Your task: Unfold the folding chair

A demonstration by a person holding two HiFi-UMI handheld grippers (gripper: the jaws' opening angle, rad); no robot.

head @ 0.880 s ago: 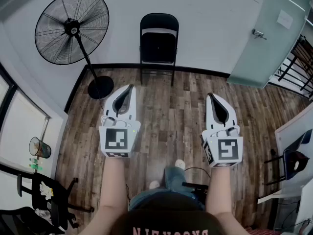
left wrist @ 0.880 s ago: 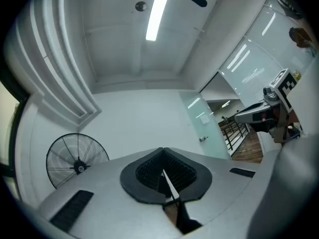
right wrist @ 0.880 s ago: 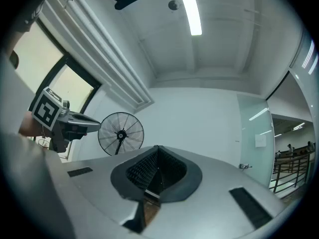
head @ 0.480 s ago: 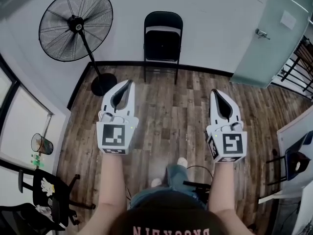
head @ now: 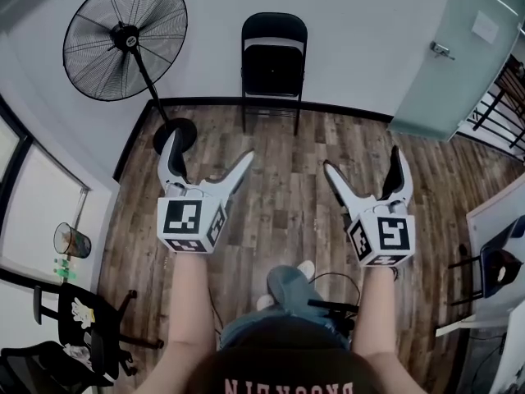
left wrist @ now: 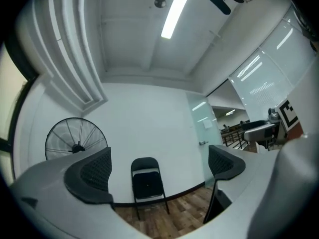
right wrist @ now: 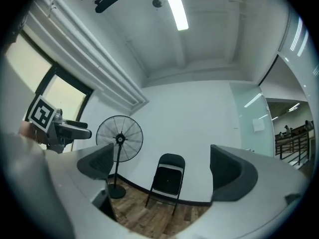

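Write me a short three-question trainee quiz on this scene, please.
1. True or false: the folding chair stands folded at the wall.
2. What stands left of it in the head view? A) pedestal fan B) ladder C) table
3. How do the jaws of the left gripper and the right gripper stand?
Key: 1 true; 2 A; 3 wide apart, with nothing between them.

Seen from the person's place, the folding chair (head: pixel 273 64) stands at 12 o'clock against the wall (head: pixel 361 39), with the fan (head: pixel 125 38) on its left at 10 o'clock and the door (head: pixel 463 56) on its right at 2 o'clock. The left gripper (head: pixel 207 153) at 11 o'clock and the right gripper (head: pixel 363 161) at 1 o'clock are side by side over the floor (head: pixel 287 212), both well apart from the folding chair. A bin (head: pixel 70 239) is at 8 o'clock, on the left of the left gripper.
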